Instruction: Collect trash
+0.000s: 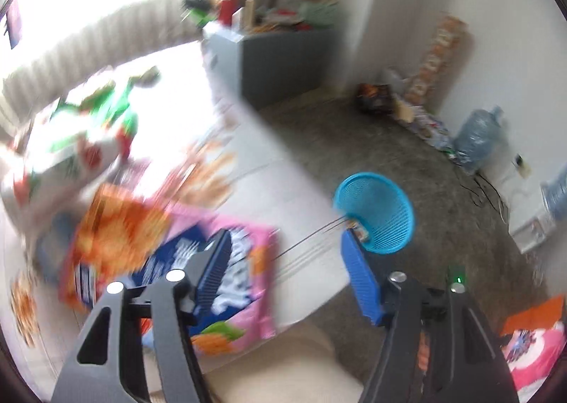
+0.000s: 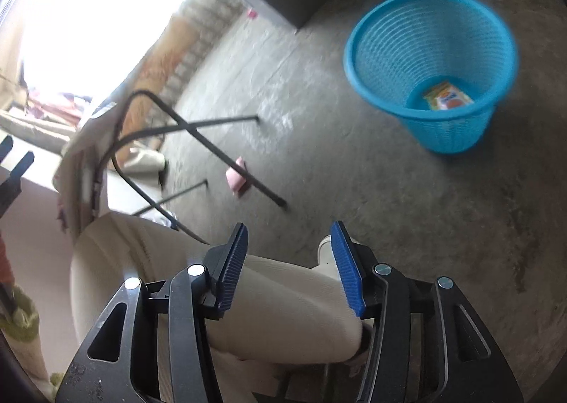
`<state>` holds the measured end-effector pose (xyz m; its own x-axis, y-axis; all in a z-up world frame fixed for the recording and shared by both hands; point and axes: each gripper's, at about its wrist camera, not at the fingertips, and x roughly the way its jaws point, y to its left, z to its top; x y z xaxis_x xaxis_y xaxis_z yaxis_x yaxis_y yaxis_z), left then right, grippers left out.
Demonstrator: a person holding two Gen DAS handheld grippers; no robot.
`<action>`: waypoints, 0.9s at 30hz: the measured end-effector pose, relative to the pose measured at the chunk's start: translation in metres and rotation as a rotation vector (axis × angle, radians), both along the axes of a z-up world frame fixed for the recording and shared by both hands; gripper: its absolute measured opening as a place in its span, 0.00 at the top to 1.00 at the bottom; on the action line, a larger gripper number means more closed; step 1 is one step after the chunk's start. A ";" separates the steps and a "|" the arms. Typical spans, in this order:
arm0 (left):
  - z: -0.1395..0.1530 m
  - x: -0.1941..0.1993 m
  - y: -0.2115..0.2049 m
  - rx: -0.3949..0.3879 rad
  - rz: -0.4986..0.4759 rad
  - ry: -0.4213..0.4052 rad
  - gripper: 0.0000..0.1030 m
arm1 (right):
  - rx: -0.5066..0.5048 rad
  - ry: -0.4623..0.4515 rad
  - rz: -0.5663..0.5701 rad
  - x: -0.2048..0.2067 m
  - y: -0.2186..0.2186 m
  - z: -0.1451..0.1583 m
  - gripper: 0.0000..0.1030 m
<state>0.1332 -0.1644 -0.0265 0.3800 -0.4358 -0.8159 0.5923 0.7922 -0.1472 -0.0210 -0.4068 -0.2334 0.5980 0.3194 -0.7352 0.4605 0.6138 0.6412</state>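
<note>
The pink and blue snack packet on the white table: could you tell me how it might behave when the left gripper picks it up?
The pink and blue snack packet lies flat like thin printed film, so it is probably floppy and would sag from a pinch. It looks light, likely sliding on the white table if pushed. The open left gripper may slip on its glossy-looking surface.

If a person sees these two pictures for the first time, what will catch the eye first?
Probably the bright blue mesh basket standing on the grey floor, with one wrapper at its bottom. Next, the colourful snack packets crowded on the white table, under the open left gripper. The right gripper is open too, and empty.
</note>
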 end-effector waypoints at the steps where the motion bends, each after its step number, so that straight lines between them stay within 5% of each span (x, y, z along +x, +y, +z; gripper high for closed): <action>1: -0.007 0.006 0.006 0.009 0.022 0.011 0.46 | 0.003 0.014 0.029 0.015 0.000 -0.004 0.49; 8: -0.037 0.043 0.038 0.093 0.104 -0.019 0.47 | 0.118 0.111 0.070 0.119 -0.026 -0.061 0.46; 15: -0.044 0.072 0.043 0.099 0.048 0.021 0.47 | 0.285 0.124 0.160 0.227 -0.029 -0.134 0.42; 23: -0.048 0.112 0.049 0.051 0.023 0.183 0.47 | 0.629 0.128 0.367 0.370 0.032 -0.233 0.36; 27: -0.045 0.130 0.057 0.020 0.058 0.217 0.47 | 0.695 0.147 0.487 0.426 0.074 -0.267 0.36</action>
<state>0.2630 -0.1078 -0.0719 0.2188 -0.4012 -0.8895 0.5016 0.8281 -0.2502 0.4048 -0.3327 -0.5006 0.1913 0.9220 -0.3366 0.3553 0.2546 0.8994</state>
